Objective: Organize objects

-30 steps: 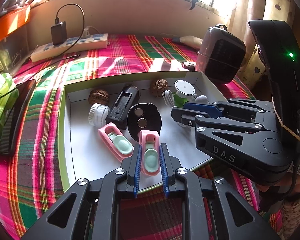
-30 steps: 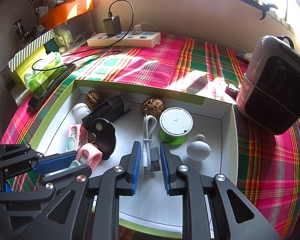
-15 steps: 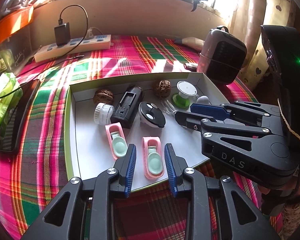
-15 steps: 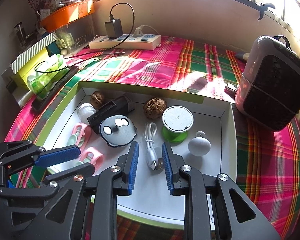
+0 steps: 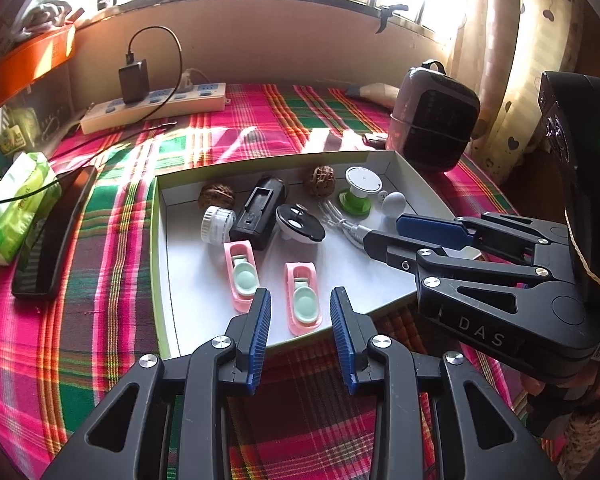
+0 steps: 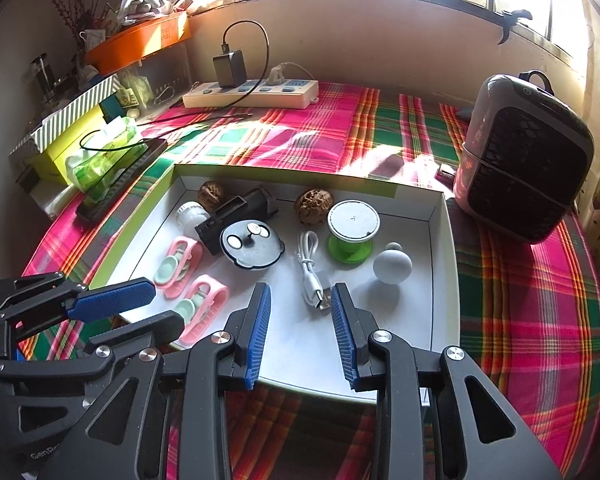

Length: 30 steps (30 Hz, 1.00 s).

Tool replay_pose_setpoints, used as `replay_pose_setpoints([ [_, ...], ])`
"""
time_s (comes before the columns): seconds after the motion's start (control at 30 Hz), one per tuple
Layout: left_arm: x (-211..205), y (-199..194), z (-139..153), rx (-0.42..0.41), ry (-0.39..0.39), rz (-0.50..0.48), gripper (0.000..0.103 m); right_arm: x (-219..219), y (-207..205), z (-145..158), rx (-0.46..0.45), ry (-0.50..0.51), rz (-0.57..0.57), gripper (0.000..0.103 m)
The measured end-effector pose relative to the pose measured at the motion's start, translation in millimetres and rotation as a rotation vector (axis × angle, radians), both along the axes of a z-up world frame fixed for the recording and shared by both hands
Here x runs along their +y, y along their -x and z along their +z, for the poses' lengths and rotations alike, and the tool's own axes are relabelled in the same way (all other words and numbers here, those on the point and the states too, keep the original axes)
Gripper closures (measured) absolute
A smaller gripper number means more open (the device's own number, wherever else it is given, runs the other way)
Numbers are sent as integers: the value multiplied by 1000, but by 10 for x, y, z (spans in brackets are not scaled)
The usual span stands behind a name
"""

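- The shallow white tray (image 6: 444, 264) with a green outer rim lies on the plaid cloth (image 6: 532, 320) and fills the middle of both wrist views; everything to be organized already lies inside it.
- Judged from that, the step in hand looks like a release after placing: both tools sit at the tray's 6 o'clock edge with nothing in their grip.
- Next move, as I read it: pick what still needs sorting, then line the spread jaws up on it before closing. The small items lie close together, so a clean approach matters.
- Left gripper (image 5: 300, 322): its jaws are opening, about half spread, pinching nothing. A pink clip (image 5: 302, 298) lies flat on the tray floor between the fingertips, apart from the pads. A second pink clip (image 5: 242, 270) lies at its 10 o'clock.
- Right gripper (image 6: 300, 318): jaws parted, nothing held. The white USB cable (image 6: 310, 264) lies on the tray floor, its plug end just inside the right pad at 1 o'clock; whether it touches is unclear.
- The round black lid (image 6: 252, 246) sits at 11 o'clock from the right gripper, the grey knob (image 6: 392, 265) at 2 o'clock.
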State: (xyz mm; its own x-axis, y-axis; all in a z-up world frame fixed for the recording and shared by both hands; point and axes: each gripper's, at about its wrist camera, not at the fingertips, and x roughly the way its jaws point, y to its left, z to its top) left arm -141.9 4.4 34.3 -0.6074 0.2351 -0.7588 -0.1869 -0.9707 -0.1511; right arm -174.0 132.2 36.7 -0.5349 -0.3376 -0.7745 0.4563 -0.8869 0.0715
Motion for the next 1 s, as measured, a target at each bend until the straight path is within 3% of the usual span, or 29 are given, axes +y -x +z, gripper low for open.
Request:
replay_pose_setpoints([
  [0.33, -41, -261, 97, 29, 15, 21, 74, 134, -331, 132, 33, 64, -49, 66],
  [0.83, -78, -603, 67, 45, 50, 52, 74, 199, -810, 141, 74, 67, -90, 65],
  [0.93, -65, -677, 73, 76, 94, 75, 74, 204, -886, 101, 64, 73, -91, 65],
  [1.0, -79, -704, 57, 70, 92, 84, 74, 194, -921, 63, 59, 61, -94, 61],
])
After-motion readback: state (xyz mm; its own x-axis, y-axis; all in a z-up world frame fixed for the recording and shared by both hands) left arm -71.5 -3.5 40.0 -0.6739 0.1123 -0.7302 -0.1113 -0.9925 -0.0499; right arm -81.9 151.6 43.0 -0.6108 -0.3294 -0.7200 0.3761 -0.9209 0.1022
